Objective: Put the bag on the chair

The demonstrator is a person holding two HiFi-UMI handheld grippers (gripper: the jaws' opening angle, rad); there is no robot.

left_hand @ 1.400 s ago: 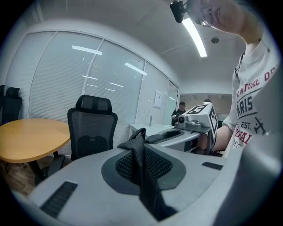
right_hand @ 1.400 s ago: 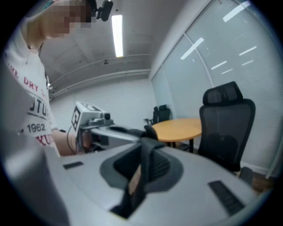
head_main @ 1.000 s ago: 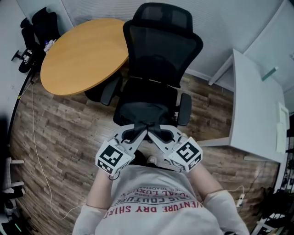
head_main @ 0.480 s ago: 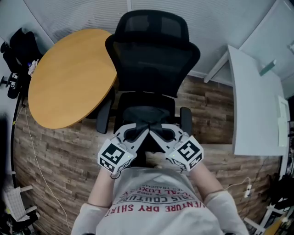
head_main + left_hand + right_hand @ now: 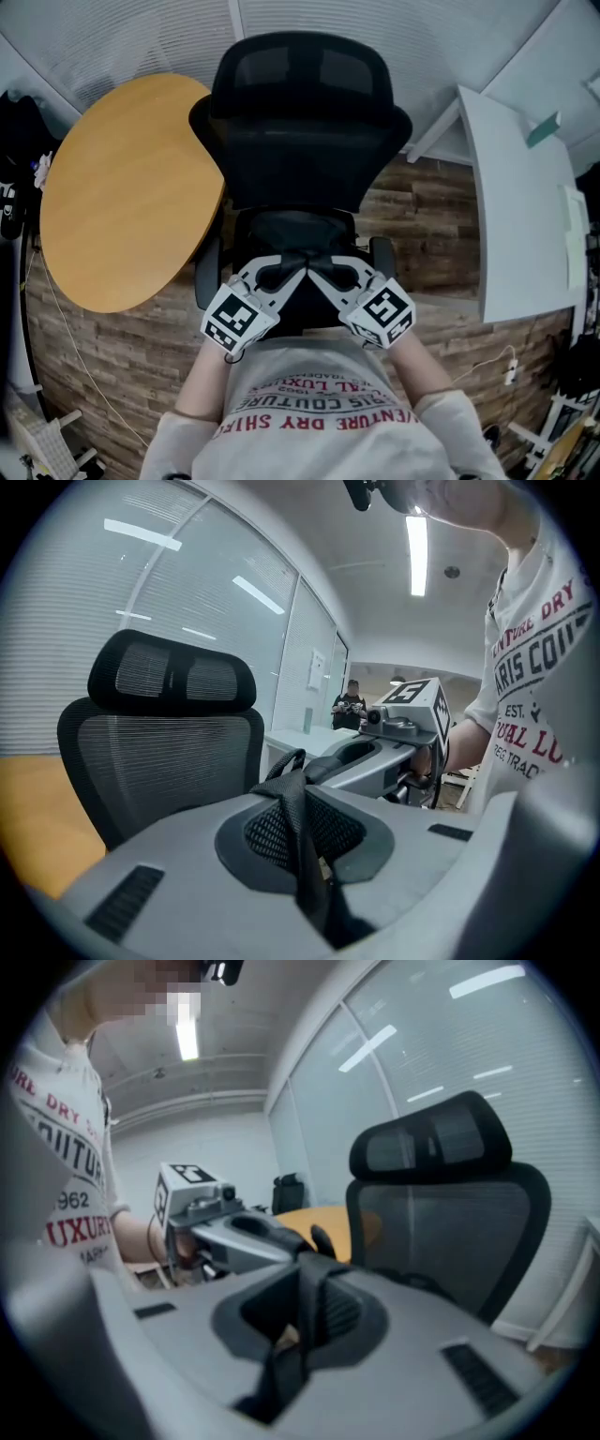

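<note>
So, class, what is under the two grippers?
The left gripper and right gripper are each shut on a black strap. Below them show the chair seat and a dark bulk, probably the bag. They cover most of it; whether it touches the seat is hidden.

Left gripper (image 5: pixel 292 274), right gripper (image 5: pixel 319 274) both closed

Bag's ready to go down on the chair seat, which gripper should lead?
Neither has a clear edge, so I'd use both: left gripper and right gripper each clamp a black strap, tips meeting level at the front edge of the seat.
</note>
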